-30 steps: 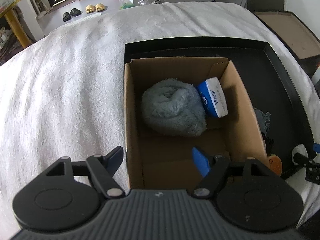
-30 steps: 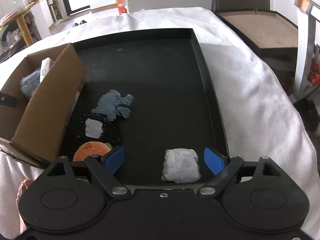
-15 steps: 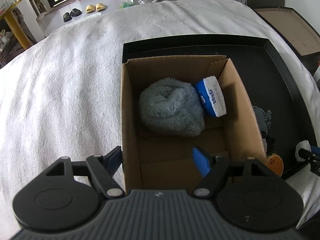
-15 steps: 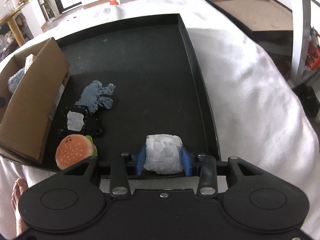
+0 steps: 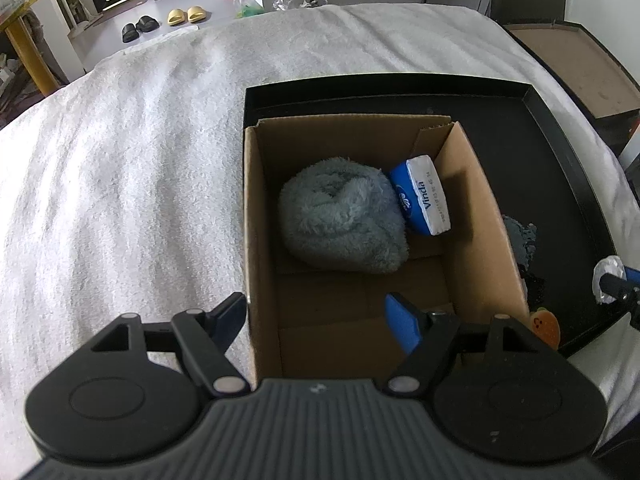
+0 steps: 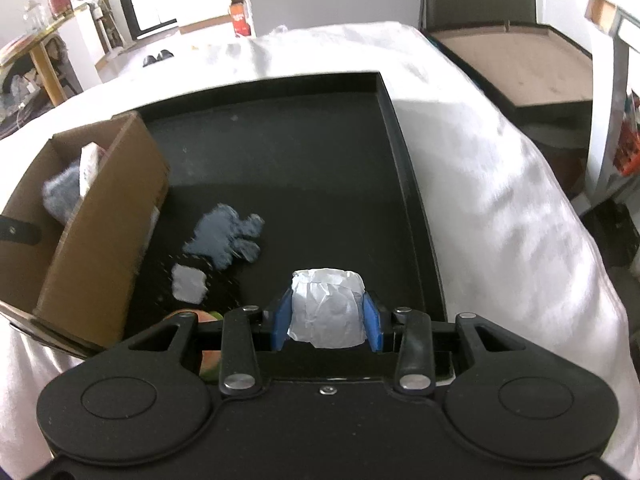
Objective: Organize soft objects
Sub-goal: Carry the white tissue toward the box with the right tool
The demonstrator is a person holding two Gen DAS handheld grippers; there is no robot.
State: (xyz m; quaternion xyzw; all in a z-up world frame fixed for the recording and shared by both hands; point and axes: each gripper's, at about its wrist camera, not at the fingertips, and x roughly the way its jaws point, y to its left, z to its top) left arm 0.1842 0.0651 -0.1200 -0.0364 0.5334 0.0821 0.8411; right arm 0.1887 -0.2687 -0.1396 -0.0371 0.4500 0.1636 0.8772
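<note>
My right gripper is shut on a white crumpled tissue wad and holds it above the black tray. On the tray lie a blue-grey cloth, a black cloth with a white patch and a burger toy, partly hidden by my gripper. A cardboard box stands on the tray's left side, holding a fluffy grey towel and a blue Vinda tissue pack. My left gripper is open, straddling the box's near-left wall. The wad also shows in the left wrist view.
The tray lies on a white towel-covered surface. A second tray with a brown bottom sits off to the right. Slippers lie on the floor beyond.
My right gripper closed on the tissue wad and lifted it off the tray. My left gripper stayed open at the box with only a slight shift.
</note>
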